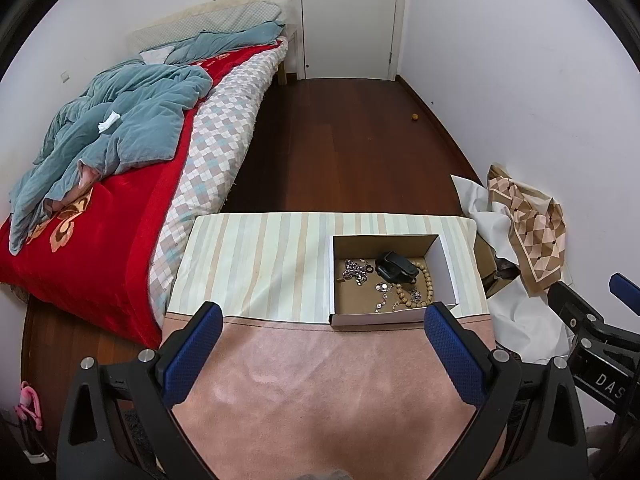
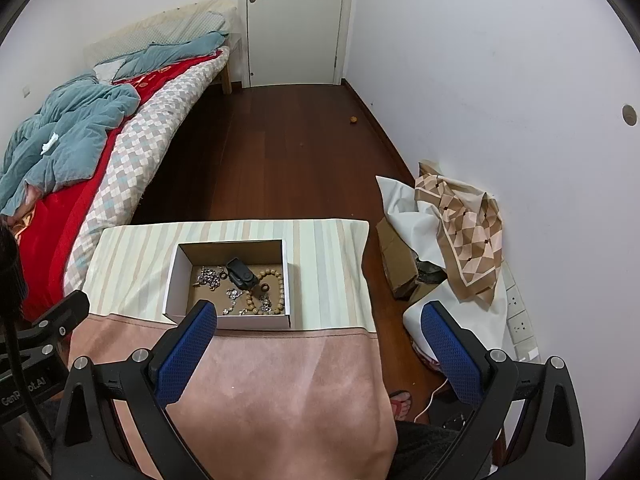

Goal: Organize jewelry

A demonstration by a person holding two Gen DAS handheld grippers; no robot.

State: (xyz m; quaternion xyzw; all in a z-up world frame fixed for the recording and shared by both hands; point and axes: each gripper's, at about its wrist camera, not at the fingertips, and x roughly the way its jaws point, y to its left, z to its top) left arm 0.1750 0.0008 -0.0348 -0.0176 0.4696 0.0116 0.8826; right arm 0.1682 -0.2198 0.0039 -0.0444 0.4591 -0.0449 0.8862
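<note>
Hovering over the pink cloth (image 1: 320, 380), the left gripper (image 1: 323, 312) is spreading its blue pads wide with nothing between them. Beside it the right gripper (image 2: 320, 314) is gaping just as wide and empty. Beyond both, the cardboard box (image 1: 448, 268) is sitting on the striped cloth (image 1: 256, 256), holding a wooden bead bracelet (image 1: 427, 280), silver chains (image 1: 356, 270) and a black case (image 1: 394, 267).

An open white cardboard box (image 1: 448, 268) sits on the striped cloth, holding tangled silver chains (image 1: 356, 270), a wooden bead bracelet (image 1: 426, 286) and a black clip (image 1: 394, 267).
</note>
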